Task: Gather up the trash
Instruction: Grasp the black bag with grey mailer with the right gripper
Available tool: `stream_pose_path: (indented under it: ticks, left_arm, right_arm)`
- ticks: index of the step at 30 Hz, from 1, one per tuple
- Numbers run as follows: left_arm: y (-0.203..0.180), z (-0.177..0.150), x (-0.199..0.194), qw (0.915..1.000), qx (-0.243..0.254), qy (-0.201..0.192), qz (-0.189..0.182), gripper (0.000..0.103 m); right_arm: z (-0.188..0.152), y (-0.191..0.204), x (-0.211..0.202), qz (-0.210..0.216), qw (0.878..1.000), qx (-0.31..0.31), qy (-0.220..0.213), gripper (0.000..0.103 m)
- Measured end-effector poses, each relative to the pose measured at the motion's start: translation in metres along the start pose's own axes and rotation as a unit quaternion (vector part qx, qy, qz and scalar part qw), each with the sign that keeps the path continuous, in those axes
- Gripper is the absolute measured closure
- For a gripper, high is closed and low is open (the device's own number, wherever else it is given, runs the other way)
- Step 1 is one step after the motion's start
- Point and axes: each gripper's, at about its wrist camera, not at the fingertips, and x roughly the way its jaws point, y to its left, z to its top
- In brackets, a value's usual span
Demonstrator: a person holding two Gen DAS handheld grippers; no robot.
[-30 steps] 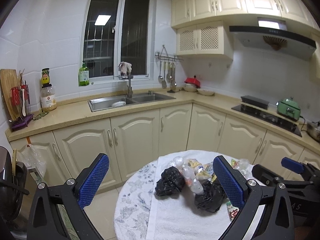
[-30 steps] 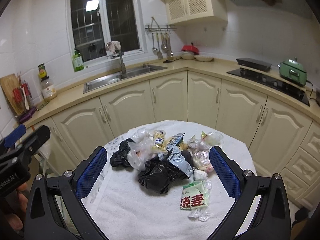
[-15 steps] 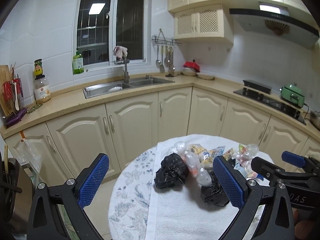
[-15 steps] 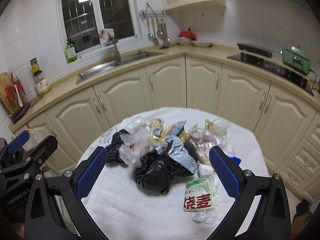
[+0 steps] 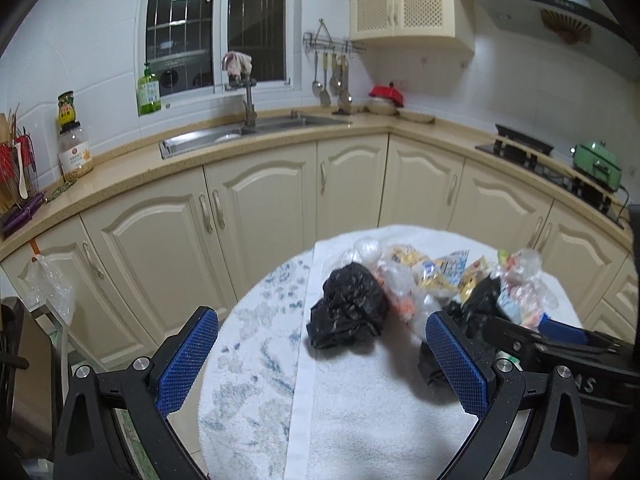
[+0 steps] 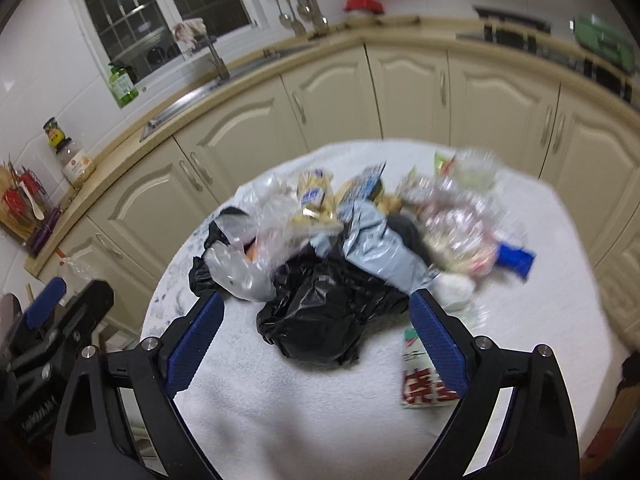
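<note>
A: Where's the trash?

B: Heaped on the round table [image 6: 568, 248], on its white cloth. In the right wrist view a large black bag [image 6: 324, 320] lies dead centre between the fingers of the right gripper [image 6: 316, 340], jaws spread wide, touching nothing. A pale blue-grey bag [image 6: 384, 252] sits at its one o'clock, a clear bag [image 6: 240, 272] at ten.

A: And the left gripper [image 5: 320, 364]?

B: Also spread and empty. A smaller black bag [image 5: 348, 312] lies just past its fingertips, at twelve.

A: The wrapper at four o'clock?

B: A green-and-red packet [image 6: 420, 380], partly hidden by the right finger; the blur may hide details.
</note>
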Motion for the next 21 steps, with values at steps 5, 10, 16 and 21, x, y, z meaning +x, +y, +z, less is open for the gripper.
stream_pose_path:
  ticks: [5,10,16,21]
  left_arm:
    - [0.002,-0.003,0.019,0.9998,0.003,0.019,0.001,0.001]
    - [0.001,-0.003,0.035,0.9994,0.008,0.034,0.002,0.001]
    - [-0.003,-0.003,0.047,0.9988,0.010,0.047,-0.003,0.001]
    - [-0.012,0.000,0.046,0.9987,0.015,0.048,-0.014,0.001]
  right_arm:
    - [0.000,-0.019,0.036,0.003,0.998,0.061,0.034,0.015]
    - [0.005,-0.027,0.059,0.004,0.995,0.089,0.042,0.016]
    - [0.007,-0.026,0.071,-0.013,0.998,0.045,0.036,0.028]
    - [0.001,-0.031,0.064,-0.003,0.999,0.022,0.032,0.042]
